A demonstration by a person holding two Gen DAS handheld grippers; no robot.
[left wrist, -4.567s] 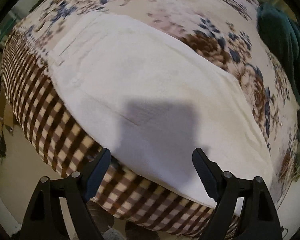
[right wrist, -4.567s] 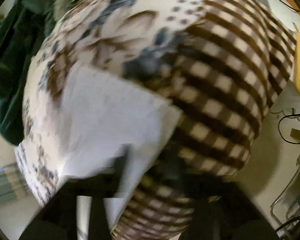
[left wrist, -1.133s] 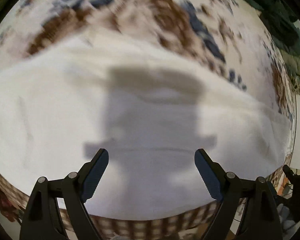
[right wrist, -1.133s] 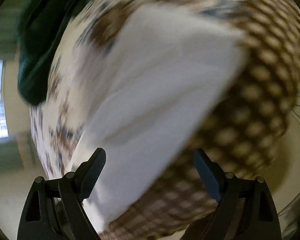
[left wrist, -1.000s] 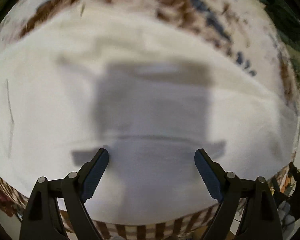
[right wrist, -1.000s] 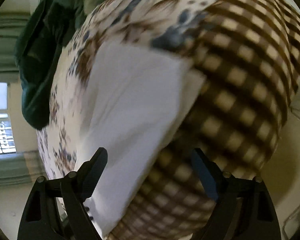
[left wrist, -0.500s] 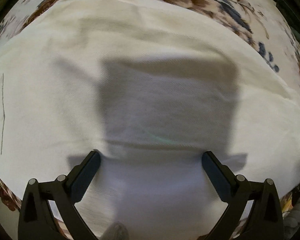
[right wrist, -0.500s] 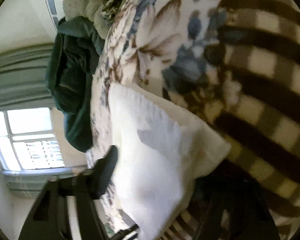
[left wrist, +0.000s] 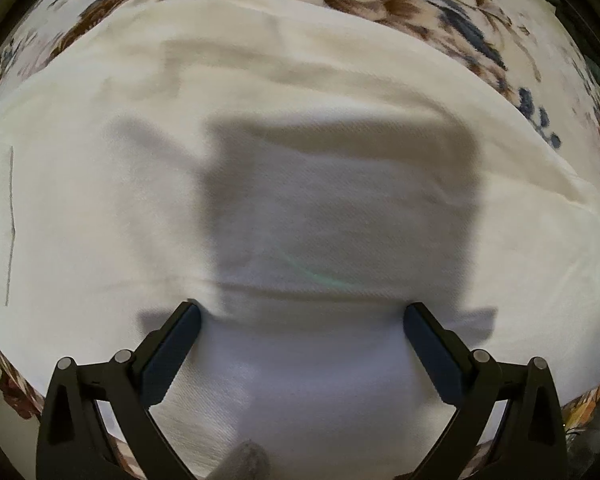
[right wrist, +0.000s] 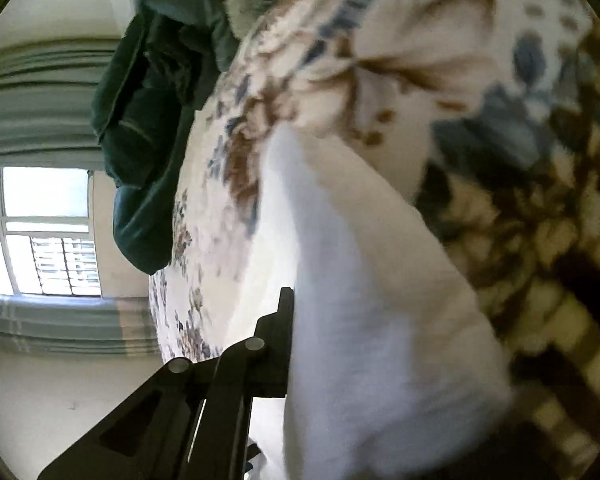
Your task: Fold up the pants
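Bed (left wrist: 440,4) under a floral blanket, checked border at the near edge; window (right wrist: 48,232) at 9 o'clock in my right view, dark green clothes (right wrist: 152,120) heaped at 11. White pants (left wrist: 300,200) lie flat across the blanket and fill my left view. My left tongs (left wrist: 302,316) are spread wide, pointing straight down, tips on or just above the cloth, gripping nothing. My right tongs (right wrist: 296,320) are clamped on the pants' end, cloth bunched over them. To do this fold well: pin the crease line with the left, carry the right end over low, keep edges aligned, avoid dragging the layer underneath.
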